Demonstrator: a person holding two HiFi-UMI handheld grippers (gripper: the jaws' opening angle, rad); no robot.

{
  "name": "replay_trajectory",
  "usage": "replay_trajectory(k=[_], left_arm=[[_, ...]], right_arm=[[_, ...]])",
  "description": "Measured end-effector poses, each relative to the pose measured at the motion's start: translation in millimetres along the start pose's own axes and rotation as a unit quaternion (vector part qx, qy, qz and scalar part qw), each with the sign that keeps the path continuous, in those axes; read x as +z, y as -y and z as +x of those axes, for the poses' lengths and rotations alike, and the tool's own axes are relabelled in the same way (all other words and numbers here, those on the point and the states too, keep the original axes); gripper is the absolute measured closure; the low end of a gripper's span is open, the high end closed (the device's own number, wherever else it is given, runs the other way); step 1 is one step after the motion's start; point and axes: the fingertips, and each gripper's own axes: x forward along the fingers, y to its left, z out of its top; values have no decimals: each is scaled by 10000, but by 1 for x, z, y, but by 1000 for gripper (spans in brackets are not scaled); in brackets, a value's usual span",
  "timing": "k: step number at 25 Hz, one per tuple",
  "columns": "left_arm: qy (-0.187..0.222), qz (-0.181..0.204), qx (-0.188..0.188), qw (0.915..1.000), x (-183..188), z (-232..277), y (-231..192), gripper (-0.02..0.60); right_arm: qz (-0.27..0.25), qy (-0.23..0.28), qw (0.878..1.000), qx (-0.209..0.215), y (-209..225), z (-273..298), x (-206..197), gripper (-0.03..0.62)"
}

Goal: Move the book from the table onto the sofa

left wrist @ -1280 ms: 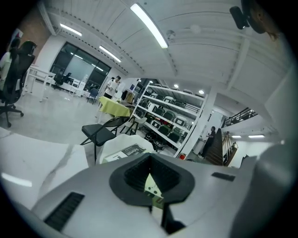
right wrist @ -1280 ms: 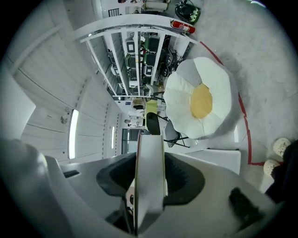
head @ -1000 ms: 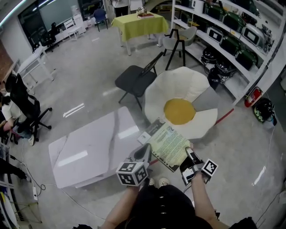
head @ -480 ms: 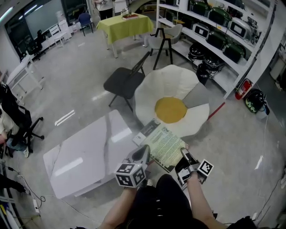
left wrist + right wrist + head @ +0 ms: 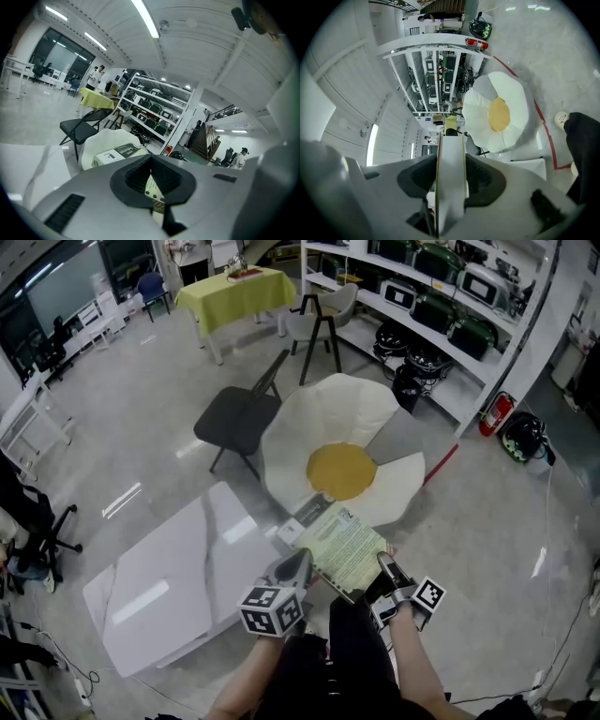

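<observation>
A book [image 5: 343, 547] with a pale green cover hangs in the air between my two grippers, over the near petal of the sofa [image 5: 323, 423], a white flower-shaped cushion with a yellow centre. My left gripper [image 5: 298, 568] is shut on the book's left edge; a corner of the cover shows between its jaws [image 5: 152, 185], and the spine [image 5: 115, 153] shows beyond them. My right gripper [image 5: 384, 570] is shut on the book's right side; the white page edge [image 5: 451, 159] fills its jaws [image 5: 450, 183]. The white marble table [image 5: 159, 587] lies to the left, bare.
A black folding chair [image 5: 239, 418] stands behind the sofa on the left. Shelves of appliances [image 5: 441, 296] line the right wall, with a fire extinguisher [image 5: 494, 413] at their foot. A grey cushion [image 5: 398, 437] rests on the sofa. A yellow-green table [image 5: 234, 292] stands far back.
Both grippers and the book have moved away from the table towards the sofa. The sofa now sits closer and the book overlaps its near petal. The grips look the same.
</observation>
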Motion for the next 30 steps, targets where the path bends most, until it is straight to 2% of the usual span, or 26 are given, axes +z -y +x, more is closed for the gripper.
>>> replay_trajectory(k=[6, 19, 25, 30], left_arm=[[42, -20, -96, 9999, 21, 55, 8, 572], [-54, -57, -46, 10000, 61, 184, 15, 572], [-41, -79, 55, 9999, 66, 235, 25, 572], [-49, -155, 199, 9997, 63, 257, 24, 572]], right_arm=[[11, 89, 9999, -54, -4, 25, 50, 419], [51, 165, 9998, -67, -13, 90, 162, 419], [45, 91, 9999, -110, -10, 110, 209, 419], [101, -18, 9998, -163, -2, 128, 230, 419]])
